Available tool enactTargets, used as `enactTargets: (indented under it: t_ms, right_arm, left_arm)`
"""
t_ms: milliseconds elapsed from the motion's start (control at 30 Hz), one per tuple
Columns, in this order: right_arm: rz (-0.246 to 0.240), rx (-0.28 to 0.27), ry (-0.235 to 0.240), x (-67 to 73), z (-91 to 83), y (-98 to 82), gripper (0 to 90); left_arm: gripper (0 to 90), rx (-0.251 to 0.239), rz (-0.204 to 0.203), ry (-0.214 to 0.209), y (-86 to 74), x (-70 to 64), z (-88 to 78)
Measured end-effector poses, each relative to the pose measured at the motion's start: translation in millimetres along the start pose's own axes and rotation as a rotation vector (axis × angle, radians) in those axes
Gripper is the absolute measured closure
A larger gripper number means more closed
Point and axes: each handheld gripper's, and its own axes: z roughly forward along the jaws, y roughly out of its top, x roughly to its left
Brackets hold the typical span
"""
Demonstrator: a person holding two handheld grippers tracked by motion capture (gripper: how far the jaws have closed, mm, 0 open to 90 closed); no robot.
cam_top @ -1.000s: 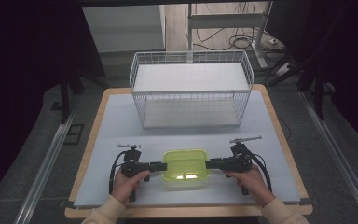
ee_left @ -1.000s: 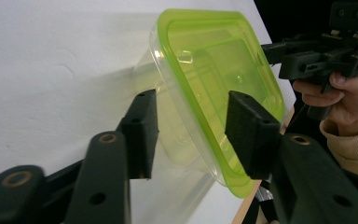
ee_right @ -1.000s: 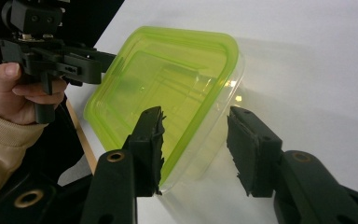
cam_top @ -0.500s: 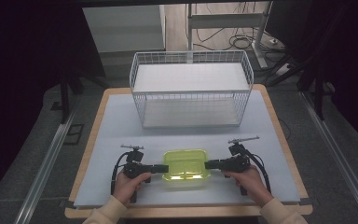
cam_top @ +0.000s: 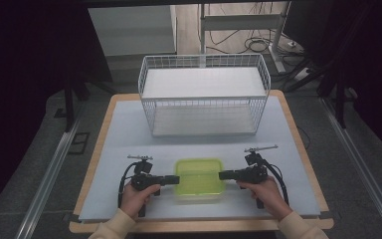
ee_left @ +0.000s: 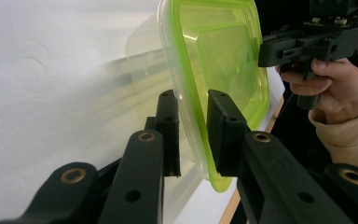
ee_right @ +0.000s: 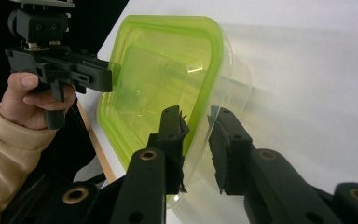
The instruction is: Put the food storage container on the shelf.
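In the high view I see the green-lidded container [cam_top: 199, 178] at the lower centre of the frame, near the table's front edge [cam_top: 199, 225], with open mat between it and the wire basket [cam_top: 204, 94] above. My left gripper [ee_left: 193, 133] and right gripper [ee_right: 196, 140] views show each pair of jaws straddling the lid rim, slightly parted with gaps visible. Both hands [cam_top: 137, 198] hold level, pointing inward.

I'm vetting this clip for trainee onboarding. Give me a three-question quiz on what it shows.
1. True or false: the green-lidded container sits inside the wire basket.
2. The left gripper straddles the container's: A) rim B) base C) nothing
3. What lies beyond the container, farther from the person?

Key: 1 false, it sits on the table before the basket; 2 A, as does the right gripper; 3 the wire basket.
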Motion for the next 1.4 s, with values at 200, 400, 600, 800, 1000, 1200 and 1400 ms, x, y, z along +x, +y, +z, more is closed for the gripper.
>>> enactTargets:
  t_ms: [200, 400, 600, 800, 1000, 1200, 1400]
  right_arm:
    - [0.016, -0.006, 0.008, -0.4, -1.9, 0.7, 78.0]
    - [0.02, -0.013, 0.015, 0.8, -4.2, 1.5, 80.5]
    - [0.017, -0.019, 0.019, 2.2, -5.4, 2.0, 81.6]
    - [0.023, -0.025, 0.031, 2.8, -7.3, 2.9, 81.6]
    - [0.023, -0.037, 0.034, 3.3, -8.9, 4.0, 81.7]
    - [0.024, -0.054, 0.035, 3.9, -13.6, 5.8, 81.6]
    - [0.018, -0.067, 0.032, 5.8, -16.5, 7.1, 81.7]
  left_arm:
    - [77.3, -0.005, -0.001, -0.01, -0.3, -0.4, -0.5]
    - [80.1, -0.018, 0.004, -0.01, -0.2, -1.2, -2.2]
    - [81.7, -0.021, 0.011, -0.002, -0.1, -2.2, -3.0]
    - [81.7, -0.022, 0.015, -0.005, 0.7, -3.4, -4.1]
    - [81.7, -0.027, 0.02, -0.002, 3.0, -5.2, -3.5]
    - [81.6, -0.03, 0.03, -0.002, 6.6, -7.9, -2.4]
    - [81.5, -0.034, 0.04, 0.006, 8.6, -10.4, -1.7]
